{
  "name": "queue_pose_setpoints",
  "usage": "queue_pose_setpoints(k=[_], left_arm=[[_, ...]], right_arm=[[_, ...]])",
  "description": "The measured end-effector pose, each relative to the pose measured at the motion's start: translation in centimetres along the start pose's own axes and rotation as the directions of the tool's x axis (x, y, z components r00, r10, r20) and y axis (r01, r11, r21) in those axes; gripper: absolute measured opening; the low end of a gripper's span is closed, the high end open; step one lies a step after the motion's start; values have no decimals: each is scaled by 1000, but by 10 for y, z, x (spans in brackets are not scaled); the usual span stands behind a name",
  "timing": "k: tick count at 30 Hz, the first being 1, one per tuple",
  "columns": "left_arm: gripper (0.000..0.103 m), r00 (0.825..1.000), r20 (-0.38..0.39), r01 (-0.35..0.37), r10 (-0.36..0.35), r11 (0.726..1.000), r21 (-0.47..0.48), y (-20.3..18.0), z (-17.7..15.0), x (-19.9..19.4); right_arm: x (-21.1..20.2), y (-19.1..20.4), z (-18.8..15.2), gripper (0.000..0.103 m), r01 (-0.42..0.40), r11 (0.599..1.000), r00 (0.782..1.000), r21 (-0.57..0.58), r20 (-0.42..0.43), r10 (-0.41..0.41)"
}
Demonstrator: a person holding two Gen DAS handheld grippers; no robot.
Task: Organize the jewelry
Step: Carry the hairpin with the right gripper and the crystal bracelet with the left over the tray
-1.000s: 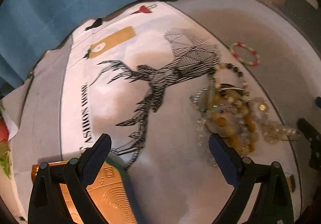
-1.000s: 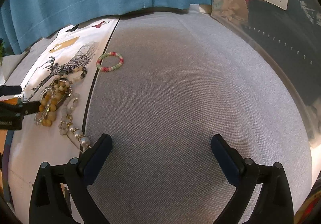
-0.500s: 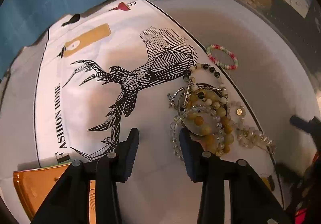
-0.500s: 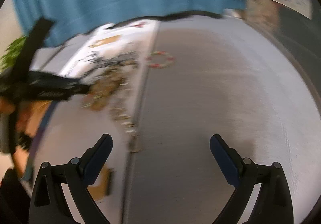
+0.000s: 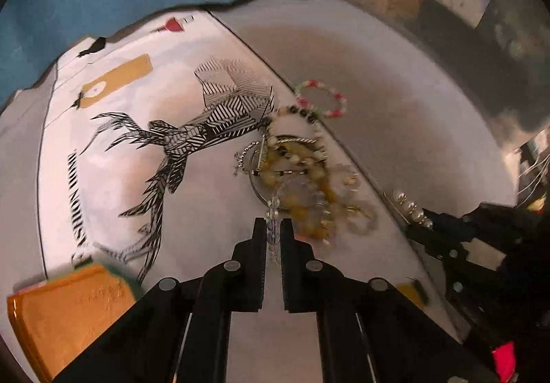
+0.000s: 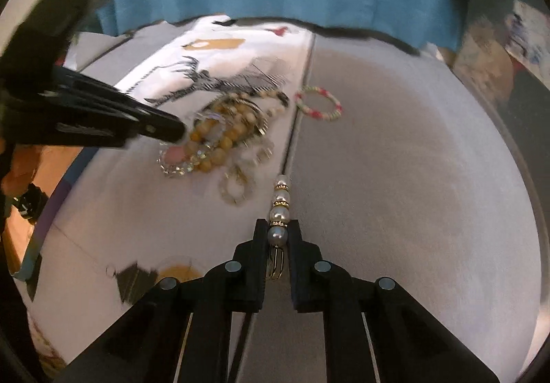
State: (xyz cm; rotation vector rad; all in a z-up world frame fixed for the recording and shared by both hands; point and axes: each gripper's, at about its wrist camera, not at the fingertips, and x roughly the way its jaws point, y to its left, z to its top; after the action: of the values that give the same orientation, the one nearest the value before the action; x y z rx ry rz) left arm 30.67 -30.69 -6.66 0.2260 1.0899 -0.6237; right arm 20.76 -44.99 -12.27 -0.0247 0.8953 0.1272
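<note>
I find my left gripper clamped on a clear bead strand at the near edge of the jewelry heap. My right gripper is closed on the grey end pearl of a pearl hair clip, which sits just right of the heap, along the dark seam of the printed deer cloth. A pink-and-green bead bracelet lies alone beyond the heap, on the grey surface.

Handling, as I judge it: the strand is light, limp and slick, and its far end appears to run into the amber beads of the heap (I cannot tell how far it is tangled there). A quick lift would likely drag neighbours along; a slow draw away from the heap seems safer. Round beads may roll out of a flat pinch, so gripping across the string between beads would hold better.

The clip is rigid and light. The pearl is smooth and could squirt free; its metal prongs, visible between my fingers, offer a surer purchase.
</note>
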Motion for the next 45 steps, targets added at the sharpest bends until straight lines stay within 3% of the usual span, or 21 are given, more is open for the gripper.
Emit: queue_pose_setpoints(k=[7,14,29,37,45], left_arm=[[6,994,104,24,-21,999,-33,-6,-14,-68],[6,989,150,11,-4,999,-44,-12,-43,-121],[6,979,191,-47,72,990,-134,-4,-162,-210],[6,968,223,-68,112,979,-194,21,-218,-245],[6,962,234,-77,142,960,-270,62,-250,-260]], right_arm=[[-50,-20,-15,11,13,991,999,136,38,-18],[-83,-2,-19,11,-2,987,998,159,55,-6],[-139,105,-44,11,-105,990,994,90,46,101],[-157,164,-53,11,-135,991,991,19,16,135],[-156,217,-45,11,-163,984,987,-69,-11,162]])
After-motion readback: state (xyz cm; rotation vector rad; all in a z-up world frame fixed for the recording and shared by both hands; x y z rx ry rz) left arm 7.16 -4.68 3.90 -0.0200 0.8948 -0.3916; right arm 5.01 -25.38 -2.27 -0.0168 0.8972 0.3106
